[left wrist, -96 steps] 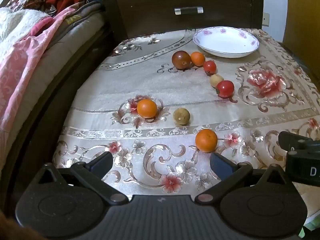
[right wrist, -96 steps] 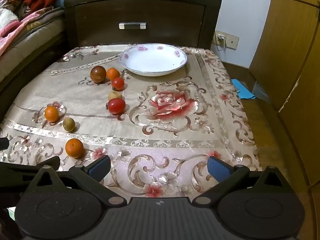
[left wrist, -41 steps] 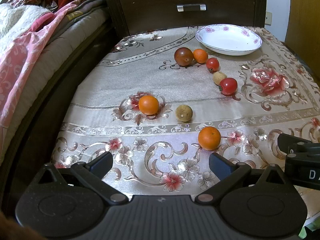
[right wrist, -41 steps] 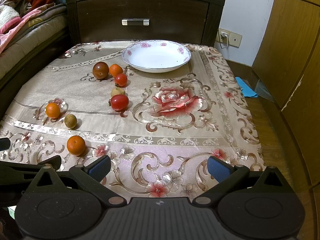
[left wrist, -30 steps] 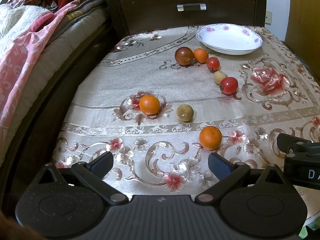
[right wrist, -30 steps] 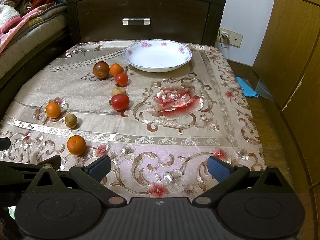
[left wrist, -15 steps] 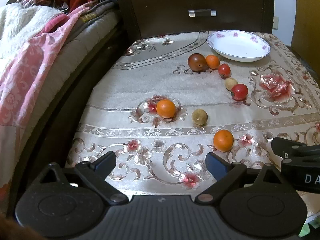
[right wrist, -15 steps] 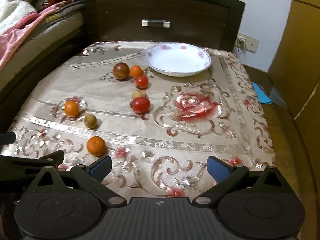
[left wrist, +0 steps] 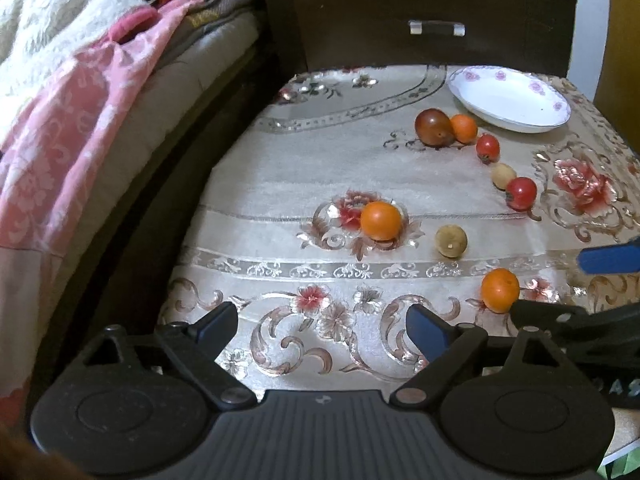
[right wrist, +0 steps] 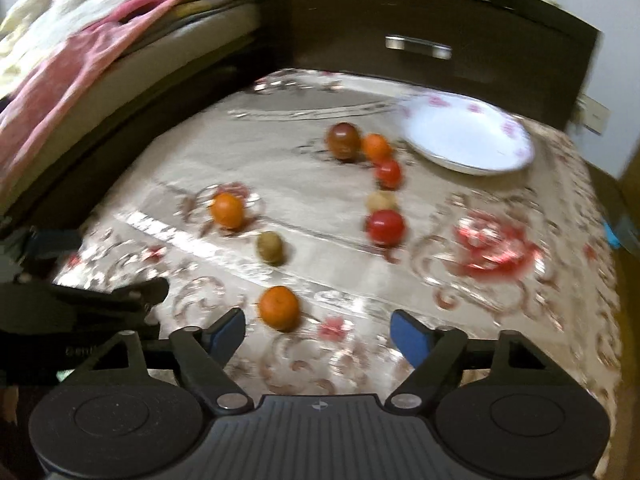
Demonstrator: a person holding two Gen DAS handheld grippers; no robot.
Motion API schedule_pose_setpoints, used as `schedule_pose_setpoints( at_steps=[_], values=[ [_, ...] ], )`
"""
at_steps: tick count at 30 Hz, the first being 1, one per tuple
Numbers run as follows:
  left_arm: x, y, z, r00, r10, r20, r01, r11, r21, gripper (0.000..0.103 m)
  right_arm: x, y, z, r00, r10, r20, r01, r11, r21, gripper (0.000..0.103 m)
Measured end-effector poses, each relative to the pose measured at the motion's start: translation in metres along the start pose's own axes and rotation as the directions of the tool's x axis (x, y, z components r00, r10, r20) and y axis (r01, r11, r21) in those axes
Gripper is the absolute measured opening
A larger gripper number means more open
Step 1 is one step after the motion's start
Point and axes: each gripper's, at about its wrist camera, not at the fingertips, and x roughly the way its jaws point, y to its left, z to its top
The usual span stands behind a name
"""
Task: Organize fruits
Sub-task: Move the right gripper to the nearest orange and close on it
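Several fruits lie on a floral tablecloth. A near orange, a brown-green fruit and a second orange lie in front. Behind them are a red tomato, a pale small fruit, another tomato, a small orange and a dark round fruit. An empty white floral plate stands at the back right. My left gripper is open and empty over the front edge. My right gripper is open, just short of the near orange.
A dark wooden drawer unit stands behind the table. A bed with pink and white blankets runs along the left. The right gripper's arm shows at the right of the left wrist view.
The right gripper has swung left and forward towards the near orange; its view is blurred. The left gripper has drifted left and slightly forward. No fruit has moved.
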Motion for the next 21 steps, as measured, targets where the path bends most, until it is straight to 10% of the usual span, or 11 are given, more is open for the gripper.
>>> schedule_pose_setpoints(
  at_steps=[21],
  values=[
    [0.040, -0.001, 0.050, 0.994, -0.101, -0.031, 0.104, 0.991, 0.079, 0.096, 0.045, 0.009, 0.006, 0.987, 0.125, -0.098, -0.130, 0.991, -0.045, 0.024]
  ],
)
